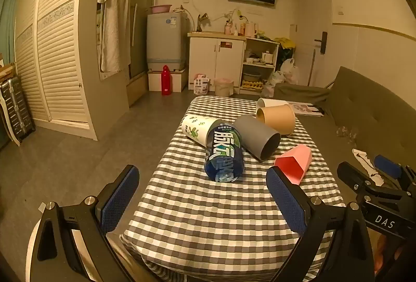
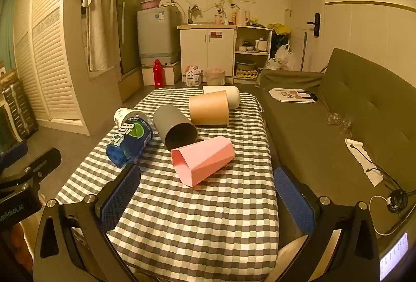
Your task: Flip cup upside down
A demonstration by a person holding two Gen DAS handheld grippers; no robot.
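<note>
Several cups lie on their sides on the checked table: a pink faceted cup, a grey cup, a tan cup, a white cup, a blue printed cup and a white leaf-print cup. My left gripper is open and empty, short of the blue cup. My right gripper is open and empty, just short of the pink cup's mouth; it also shows at the right edge of the left wrist view.
A grey sofa runs along the table's right side with a paper bag and cables on it. Open floor lies to the left. Kitchen cabinets, a washing machine and a red bottle stand at the back.
</note>
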